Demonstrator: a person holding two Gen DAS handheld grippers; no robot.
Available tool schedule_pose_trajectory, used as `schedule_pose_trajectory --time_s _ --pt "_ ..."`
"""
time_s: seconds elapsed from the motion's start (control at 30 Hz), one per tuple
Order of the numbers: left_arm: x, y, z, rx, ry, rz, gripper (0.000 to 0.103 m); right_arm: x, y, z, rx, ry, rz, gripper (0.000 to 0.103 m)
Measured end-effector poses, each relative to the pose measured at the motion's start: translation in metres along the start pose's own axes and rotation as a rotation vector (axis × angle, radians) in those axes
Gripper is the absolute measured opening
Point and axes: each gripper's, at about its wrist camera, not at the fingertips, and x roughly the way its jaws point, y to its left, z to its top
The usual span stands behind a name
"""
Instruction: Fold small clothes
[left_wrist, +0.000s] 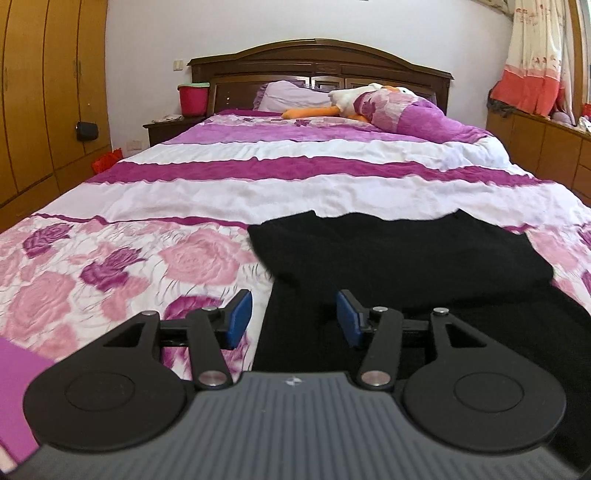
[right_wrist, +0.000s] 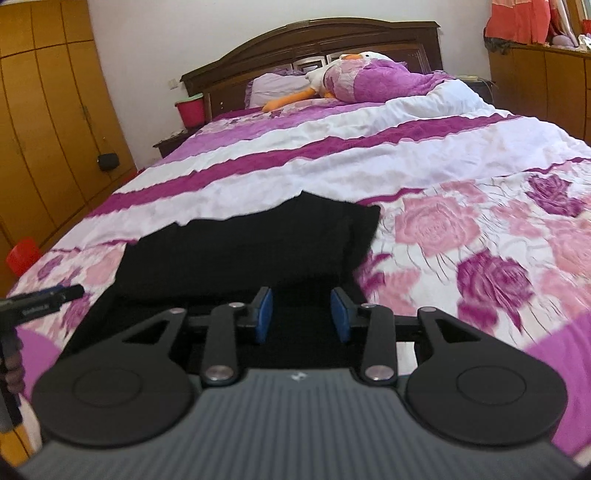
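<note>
Both jaws parted, nothing gripped: left gripper (left_wrist: 294, 319), right gripper (right_wrist: 302, 315). Black garment (left_wrist: 388, 254) lying partly folded at centre frame on floral bedspread (left_wrist: 110, 266). Recommended: lower evenly, pinch near edge corners, fold forward, align edges.

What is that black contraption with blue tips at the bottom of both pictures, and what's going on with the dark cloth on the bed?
Those are two hand-held grippers; a person carries one in each hand, and each has a small camera that looks forward along its jaws. One picture comes from the left gripper, the other from the right gripper. The blue parts are the pads that pinch things. In both pictures the jaws stand apart with nothing pinched between them.

Ahead lies a black garment, partly folded, on a bed with a pink and purple flowered cover. Near the headboard sit a pillow and a white stuffed duck. At the left edge of the right-hand picture, the tip of the other gripper pokes in.
</note>
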Motion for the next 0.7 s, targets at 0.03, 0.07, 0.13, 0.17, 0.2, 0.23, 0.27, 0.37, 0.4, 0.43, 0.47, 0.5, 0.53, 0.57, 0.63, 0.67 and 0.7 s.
schedule_pose_trajectory --time_s 0.03,0.07,0.13,0.17,0.2,0.23,0.27,0.37,0.4,0.43,0.47,0.5,0.53,0.57,0.63,0.67,0.7 --pt "-0.010 0.000 -0.004 0.006 0.005 0.002 0.057 -0.006 0.000 -0.005 0.000 0.004 -0.002 0.039" --pt "-0.016 0.000 -0.006 0.010 0.010 0.005 0.057 -0.013 0.000 -0.009 0.006 0.010 -0.002 0.039" --pt "-0.031 0.001 -0.013 0.013 0.029 0.020 0.057 -0.024 -0.001 -0.019 0.026 0.035 0.004 0.039" --pt "-0.039 0.001 -0.017 0.011 0.036 0.025 0.057 -0.029 -0.001 -0.024 0.033 0.045 0.008 0.039" --pt "-0.046 0.002 -0.022 0.005 0.045 0.029 0.057 -0.035 -0.002 -0.030 0.038 0.052 0.009 0.039" --pt "-0.053 0.004 -0.027 -0.006 0.052 0.032 0.057 -0.041 -0.002 -0.037 0.042 0.056 0.002 0.039" --pt "-0.060 0.006 -0.032 -0.016 0.058 0.032 0.057 -0.046 -0.002 -0.043 0.043 0.060 -0.007 0.039" --pt "-0.076 0.011 -0.048 -0.028 0.083 0.024 0.057 -0.058 -0.003 -0.059 0.049 0.071 -0.020 0.039" --pt "-0.080 0.012 -0.053 -0.030 0.088 0.025 0.057 -0.061 -0.003 -0.064 0.057 0.072 -0.023 0.039" --pt "-0.085 0.014 -0.059 -0.033 0.092 0.027 0.057 -0.064 -0.003 -0.069 0.066 0.071 -0.026 0.039" --pt "-0.090 0.016 -0.066 -0.039 0.098 0.027 0.057 -0.067 -0.004 -0.075 0.074 0.070 -0.028 0.039" --pt "-0.092 0.018 -0.071 -0.044 0.105 0.024 0.057 -0.069 -0.005 -0.080 0.079 0.072 -0.031 0.039" --pt "-0.093 0.021 -0.076 -0.051 0.116 0.020 0.057 -0.071 -0.006 -0.086 0.084 0.073 -0.037 0.039" --pt "-0.096 0.023 -0.083 -0.060 0.130 0.014 0.057 -0.073 -0.007 -0.091 0.089 0.074 -0.047 0.039" --pt "-0.096 0.027 -0.093 -0.077 0.153 0.005 0.057 -0.077 -0.008 -0.101 0.094 0.076 -0.069 0.039" --pt "-0.096 0.029 -0.098 -0.088 0.165 -0.005 0.057 -0.079 -0.009 -0.105 0.096 0.076 -0.078 0.039" --pt "-0.096 0.031 -0.105 -0.098 0.178 -0.021 0.057 -0.081 -0.011 -0.110 0.099 0.078 -0.087 0.039"
